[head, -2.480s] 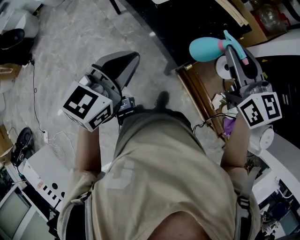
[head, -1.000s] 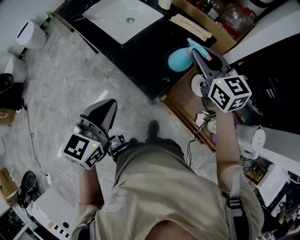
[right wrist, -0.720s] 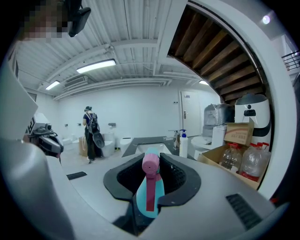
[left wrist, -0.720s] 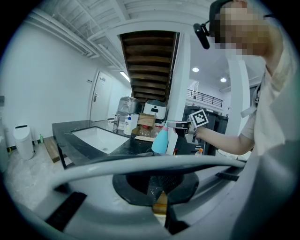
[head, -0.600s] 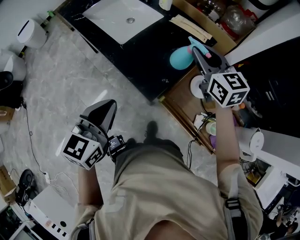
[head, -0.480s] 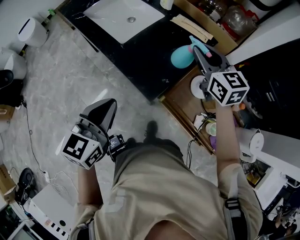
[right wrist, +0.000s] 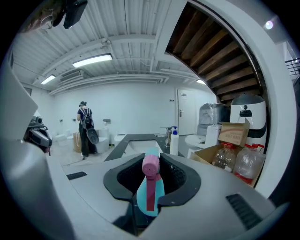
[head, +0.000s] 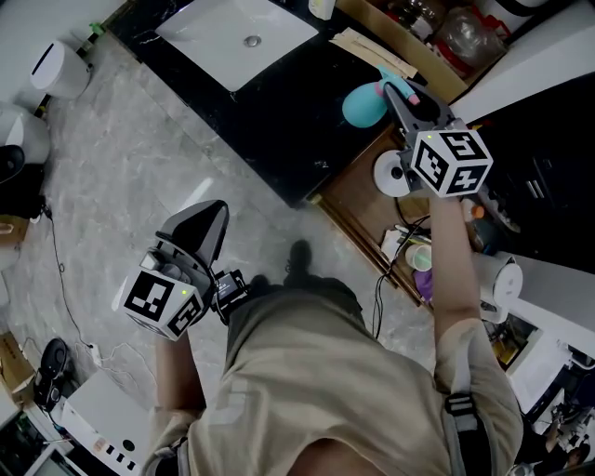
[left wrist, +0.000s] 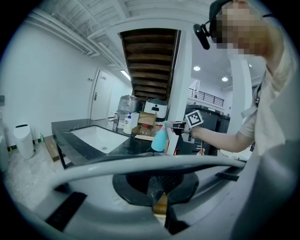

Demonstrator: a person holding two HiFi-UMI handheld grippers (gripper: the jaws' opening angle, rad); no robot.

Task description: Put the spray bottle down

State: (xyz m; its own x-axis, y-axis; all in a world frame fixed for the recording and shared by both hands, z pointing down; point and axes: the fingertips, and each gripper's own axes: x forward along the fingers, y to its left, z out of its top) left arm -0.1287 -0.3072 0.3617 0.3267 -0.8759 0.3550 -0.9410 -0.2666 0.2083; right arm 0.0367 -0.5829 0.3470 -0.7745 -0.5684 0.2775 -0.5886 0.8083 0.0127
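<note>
The spray bottle (head: 361,103) has a teal body and a pink nozzle. My right gripper (head: 394,88) is shut on its head, and the body hangs below the jaws above the right end of the black counter (head: 279,102). In the right gripper view the spray bottle (right wrist: 157,194) sits clamped between the pads, nozzle towards the camera. The left gripper view shows the spray bottle (left wrist: 160,139) held out over the counter, clear of its top. My left gripper (head: 212,210) hangs low over the floor, shut, with nothing in it.
A white sink (head: 237,33) is set in the counter. A cardboard box (head: 409,23) with plastic bottles stands at the counter's back right, and a soap dispenser (right wrist: 174,140) by the sink. A wooden shelf with a white roll (head: 390,173) lies below the right gripper. A person (right wrist: 86,127) stands far off.
The right gripper has carried the spray bottle a little farther over the counter, towards the cardboard box. The left gripper has stayed where it was.
</note>
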